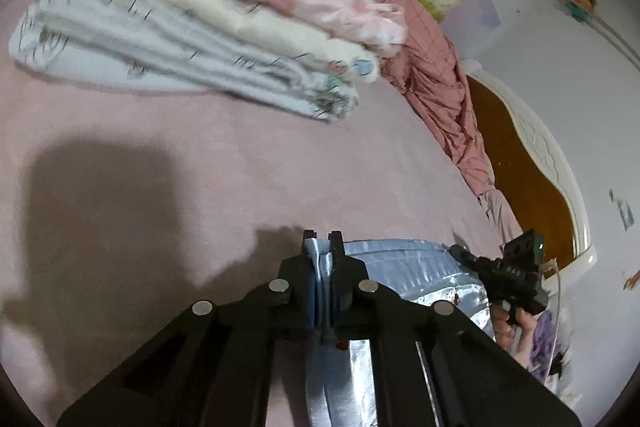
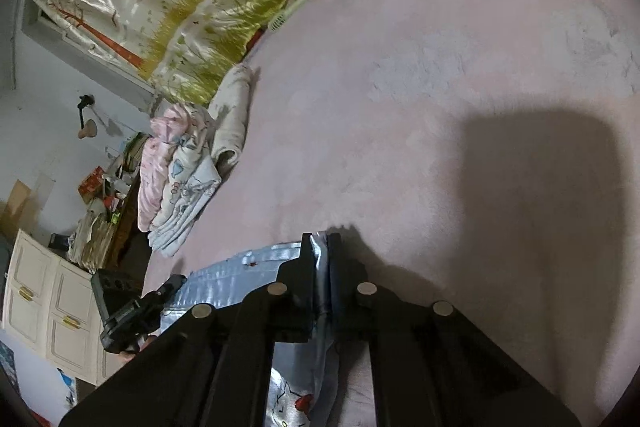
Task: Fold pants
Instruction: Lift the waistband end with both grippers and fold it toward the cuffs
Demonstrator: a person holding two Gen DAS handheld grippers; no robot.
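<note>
The pants [image 1: 416, 267] are shiny light blue satin with a small print and lie bunched low on the pink bed [image 1: 200, 179]. In the left wrist view my left gripper [image 1: 322, 247] is shut, with a fold of the blue cloth pinched between its pads. To its right my right gripper [image 1: 458, 251] sits at the far edge of the cloth, held by a hand [image 1: 516, 323]. In the right wrist view my right gripper [image 2: 320, 245] is shut on another fold of the pants [image 2: 240, 267]. My left gripper [image 2: 176, 283] shows at the cloth's left end.
A stack of folded printed clothes [image 1: 180, 47] lies on the far side of the bed, with a crumpled pink quilt [image 1: 440, 95] behind it. A brown and white headboard [image 1: 528, 183] stands to the right. A white cabinet [image 2: 44, 307] and clutter stand beside the bed.
</note>
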